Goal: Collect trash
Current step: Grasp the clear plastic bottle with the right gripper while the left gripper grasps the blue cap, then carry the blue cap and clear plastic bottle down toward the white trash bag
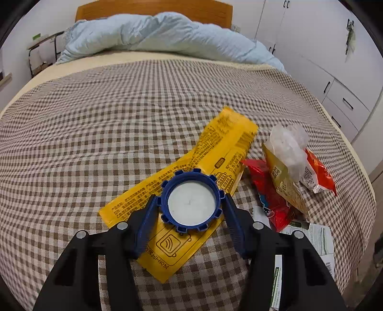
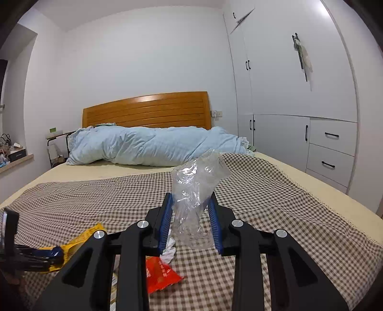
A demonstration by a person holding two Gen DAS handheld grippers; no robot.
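Bed [image 1: 95,119]: left gripper [image 1: 190,203] around lid [image 1: 190,202]

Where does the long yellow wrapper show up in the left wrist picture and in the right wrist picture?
Left wrist view: the yellow wrapper lies flat across the lower centre, running up to the right, under the blue lid.
Right wrist view: only its end shows at lower left, beside the left gripper.
Shared landmark: the pale blue duvet bunched below the wooden headboard.
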